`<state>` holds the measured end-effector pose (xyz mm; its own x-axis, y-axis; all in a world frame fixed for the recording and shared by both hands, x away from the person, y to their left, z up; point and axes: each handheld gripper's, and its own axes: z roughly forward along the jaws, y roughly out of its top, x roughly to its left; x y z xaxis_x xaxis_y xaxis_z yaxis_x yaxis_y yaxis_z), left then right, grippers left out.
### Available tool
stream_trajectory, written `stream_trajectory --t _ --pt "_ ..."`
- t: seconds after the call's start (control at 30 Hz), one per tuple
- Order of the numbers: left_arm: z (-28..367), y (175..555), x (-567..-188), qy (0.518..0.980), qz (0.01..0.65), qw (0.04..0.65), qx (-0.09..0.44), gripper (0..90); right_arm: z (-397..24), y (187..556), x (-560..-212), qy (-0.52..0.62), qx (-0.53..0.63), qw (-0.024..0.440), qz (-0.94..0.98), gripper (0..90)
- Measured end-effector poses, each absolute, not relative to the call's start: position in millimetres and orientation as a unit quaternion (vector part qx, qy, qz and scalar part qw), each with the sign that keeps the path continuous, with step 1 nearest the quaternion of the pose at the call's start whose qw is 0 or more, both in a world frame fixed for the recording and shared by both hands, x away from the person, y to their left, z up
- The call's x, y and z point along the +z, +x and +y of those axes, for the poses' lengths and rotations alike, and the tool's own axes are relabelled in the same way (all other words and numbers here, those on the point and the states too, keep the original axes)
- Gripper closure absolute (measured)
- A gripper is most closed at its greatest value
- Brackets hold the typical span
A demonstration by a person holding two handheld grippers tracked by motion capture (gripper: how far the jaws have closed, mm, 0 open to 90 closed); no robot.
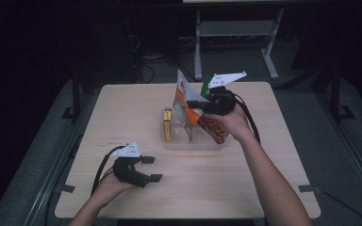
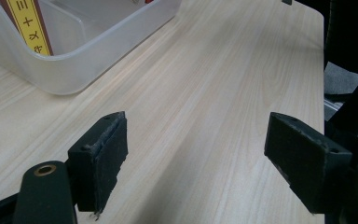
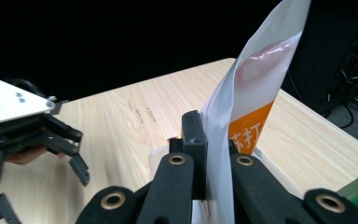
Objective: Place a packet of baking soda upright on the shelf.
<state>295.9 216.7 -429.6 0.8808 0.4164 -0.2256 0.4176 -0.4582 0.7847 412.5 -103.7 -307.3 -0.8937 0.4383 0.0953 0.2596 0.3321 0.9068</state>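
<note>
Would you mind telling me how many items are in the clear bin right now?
2, perhaps more hidden: a yellow box standing at the left end of the clear bin, and a white-and-orange pouch upright in the middle, pinched by the right hand-held gripper.

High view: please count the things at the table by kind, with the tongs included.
Clear plastic bin: 1
Yellow box: 1
Snack packs: 2 (white-orange pouch, red packet)
Tongs: 2 (left tongs, right tongs)
Total: 6
</note>
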Motion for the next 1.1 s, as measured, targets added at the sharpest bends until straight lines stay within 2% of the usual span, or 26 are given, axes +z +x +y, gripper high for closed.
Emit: stream_trajectory --t 0.57,0.63,0.93,1.1 --pt "214.7 295.4 -431.1 0.858 0.24 0.454 -0.004 20.9 -93.4 421.9 -326.7 0.236 0.501 0.109 0.826 89.6" --pt "214.1 295.3 -431.6 0.859 0.24 0.452 -0.005 20.9 -91.9 421.3 -329.2 0.241 0.495 0.109 0.828 85.2" --pt "210.7 295.1 -433.4 0.861 0.237 0.45 -0.008 20.5 -97.4 411.7 -323.1 0.245 0.499 0.124 0.822 50.5" --pt "209.4 295.3 -434.4 0.863 0.235 0.448 -0.007 20.4 -106.7 403.8 -321.3 0.264 0.499 0.121 0.816 41.5"
